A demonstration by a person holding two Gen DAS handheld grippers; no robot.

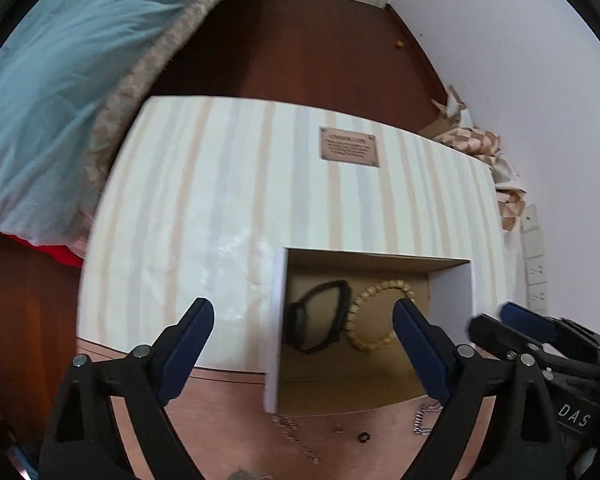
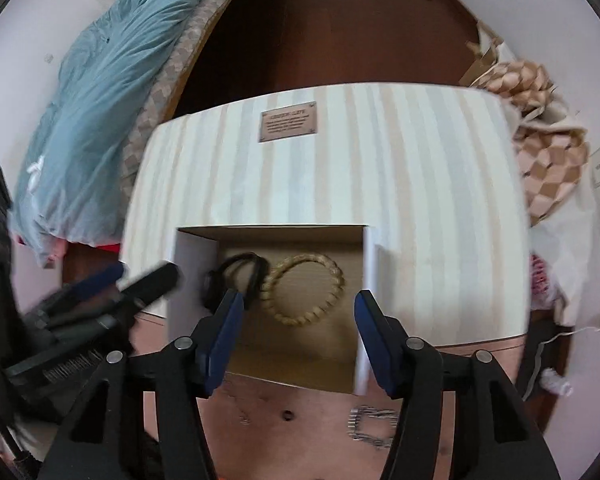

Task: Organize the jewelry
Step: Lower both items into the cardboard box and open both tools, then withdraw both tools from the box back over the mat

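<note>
Two grippers are in view, and you hold both above the near edge of a pinkish tabletop [image 1: 228, 396]. The left gripper [image 1: 304, 322] has its blue pads spread wide with nothing between them. The right gripper [image 2: 299, 314] is likewise spread wide and empty.

Ahead of you sits a striped box [image 1: 228, 200] bearing a brown label plate [image 1: 349, 148]; the lettering on it is too blurred to read. An open cardboard tray [image 2: 300, 364] with white side walls projects from the box toward you.

Inside the tray, locate two items lying side by side and touching or nearly so:
1. A black band [image 2: 236, 276], partly hidden behind the right gripper's left pad in the right wrist view. You cannot tell from the blur whether it is a watch or a bracelet.
2. A beige beaded bracelet [image 2: 306, 292], lying flat as a ring. In the left wrist view its right side is covered by a blue pad.

On the tabletop, just in front of the tray, note three loose pieces:
- A small black ring [image 1: 364, 437].
- A silver chain [image 2: 370, 426], smeared by motion blur and cut off by the gripper frame.
- A second, fainter chain [image 1: 296, 436], hard to make out.

Beyond the box you see a bed with a teal cover [image 1: 60, 80] and dark wooden floor [image 1: 300, 48].
</note>
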